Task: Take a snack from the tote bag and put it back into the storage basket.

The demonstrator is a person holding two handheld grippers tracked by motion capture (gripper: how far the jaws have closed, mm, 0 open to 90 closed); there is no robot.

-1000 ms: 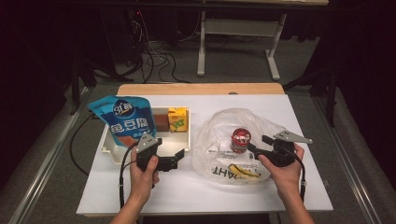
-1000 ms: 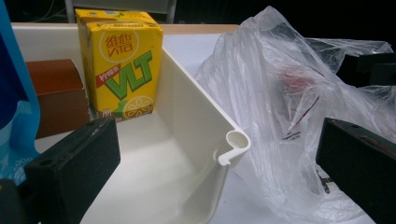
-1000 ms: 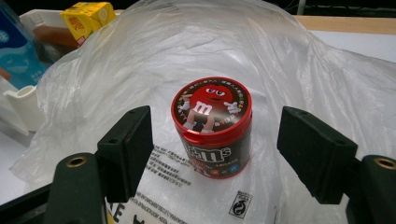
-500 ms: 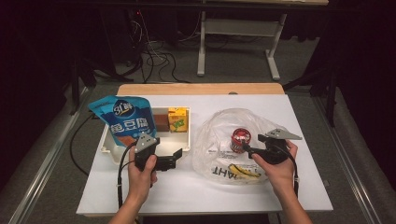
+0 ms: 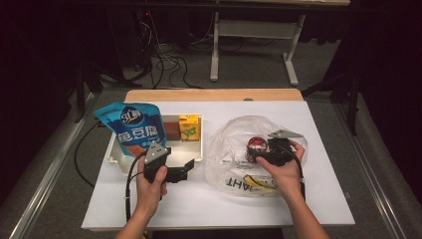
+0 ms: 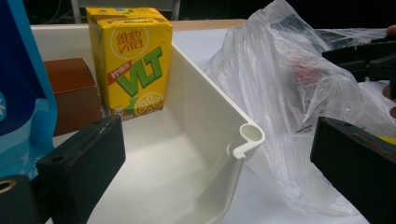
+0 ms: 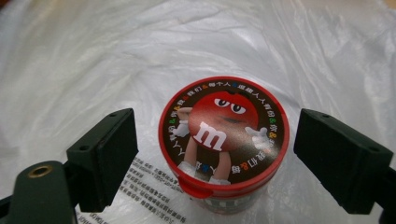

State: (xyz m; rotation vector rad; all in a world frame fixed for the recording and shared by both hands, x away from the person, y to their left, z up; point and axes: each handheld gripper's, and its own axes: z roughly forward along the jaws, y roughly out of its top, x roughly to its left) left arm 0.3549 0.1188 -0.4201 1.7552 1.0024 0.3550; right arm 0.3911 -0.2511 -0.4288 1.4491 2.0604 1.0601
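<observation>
A round can with a red cartoon lid point(image 7: 224, 135) stands upright inside a clear plastic bag point(image 5: 234, 139) on the right half of the table. My right gripper point(image 7: 219, 135) reaches over the bag and is open. Its jaws have just been opening and flank the can point(image 5: 257, 145) without touching it. My left gripper point(image 5: 186, 170) is open and holds nothing, at the near right corner of a cream tray point(image 6: 247, 135). In the left gripper view, the bag point(image 6: 280, 93) lies just right of the tray.
The tray point(image 5: 112, 158) holds a yellow drink carton point(image 6: 133, 60), a brown box point(image 6: 72, 93) and a tall blue pouch point(image 5: 134, 127). A yellow and black patch point(image 5: 259, 181) shows at the bag's near side. Bare white tabletop point(image 5: 318, 199) lies along the front and right.
My right gripper has moved left across the bag and a little down, so the can now stands between its jaws. The left hand has kept still.
</observation>
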